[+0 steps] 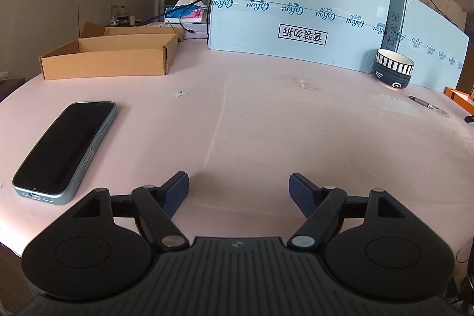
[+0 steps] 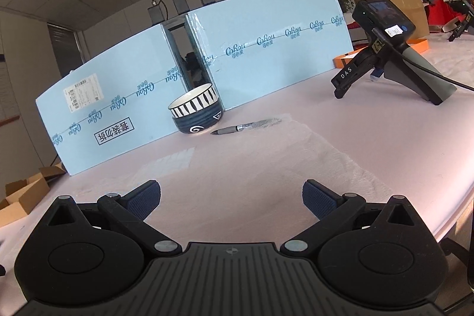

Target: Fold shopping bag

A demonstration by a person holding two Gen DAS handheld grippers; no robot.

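The thin, translucent plastic shopping bag (image 1: 296, 114) lies flat on the pink table (image 1: 142, 120) at twelve o'clock from both wide-open, empty tongs, left gripper (image 1: 238, 188) and right gripper (image 2: 231, 197); probably light, limp, slippery, best pinched at an edge.

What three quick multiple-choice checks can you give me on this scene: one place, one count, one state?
1. Relative to the bowl, the pen lies: A inside it; B beside it; C underneath it.
2. Black adapters atop the blue boxes: A one; B three; C five.
3. The left hand-held gripper is: A open and empty; B shut on the pen; C shut on the bowl.

Answers: B, the pen lies flat next to the bowl's base. B, three stand in a row with cables attached. A, its fingers are spread wide with nothing between them.
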